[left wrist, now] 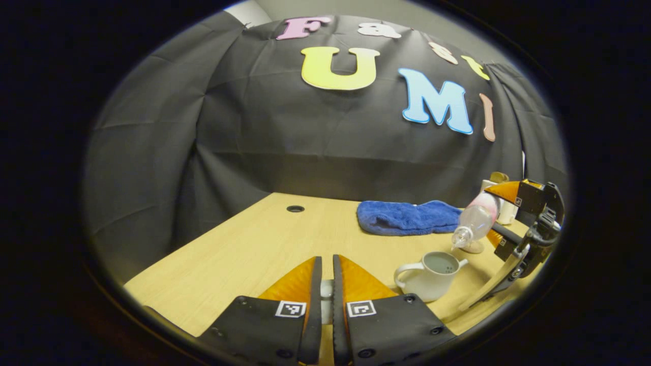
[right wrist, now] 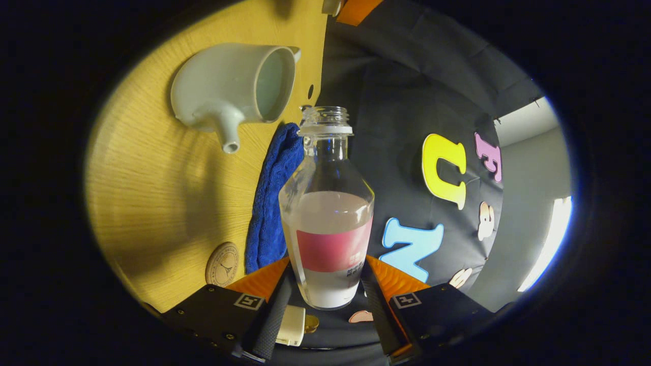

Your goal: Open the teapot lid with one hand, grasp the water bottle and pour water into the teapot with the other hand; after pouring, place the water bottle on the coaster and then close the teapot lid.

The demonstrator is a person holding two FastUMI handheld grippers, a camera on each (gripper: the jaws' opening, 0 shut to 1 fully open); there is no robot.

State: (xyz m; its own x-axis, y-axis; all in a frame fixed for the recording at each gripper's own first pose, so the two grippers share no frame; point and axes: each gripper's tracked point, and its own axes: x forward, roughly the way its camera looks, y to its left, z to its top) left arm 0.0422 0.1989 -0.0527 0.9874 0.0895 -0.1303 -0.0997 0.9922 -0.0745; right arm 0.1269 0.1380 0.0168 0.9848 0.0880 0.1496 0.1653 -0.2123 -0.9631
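The white teapot (left wrist: 430,274) stands lidless on the wooden table (left wrist: 244,244), its spout pointing right. My left gripper (left wrist: 327,259) is low over the table to the teapot's left, shut on a small white piece, the teapot lid (left wrist: 327,295). In the left gripper view my right gripper (left wrist: 501,216) holds the bottle (left wrist: 475,218) tipped, mouth down just above and right of the teapot. In the right gripper view my right gripper (right wrist: 328,264) is shut on the clear, uncapped, pink-labelled bottle (right wrist: 328,218), partly full, with the teapot (right wrist: 239,86) beyond it. The round coaster (right wrist: 222,264) lies near the towel.
A folded blue towel (left wrist: 407,216) lies behind the teapot, also seen as the towel (right wrist: 269,203) beside the bottle. A white object (left wrist: 503,206) sits at the table's back right corner. A cable hole (left wrist: 295,208) is in the table near the wall.
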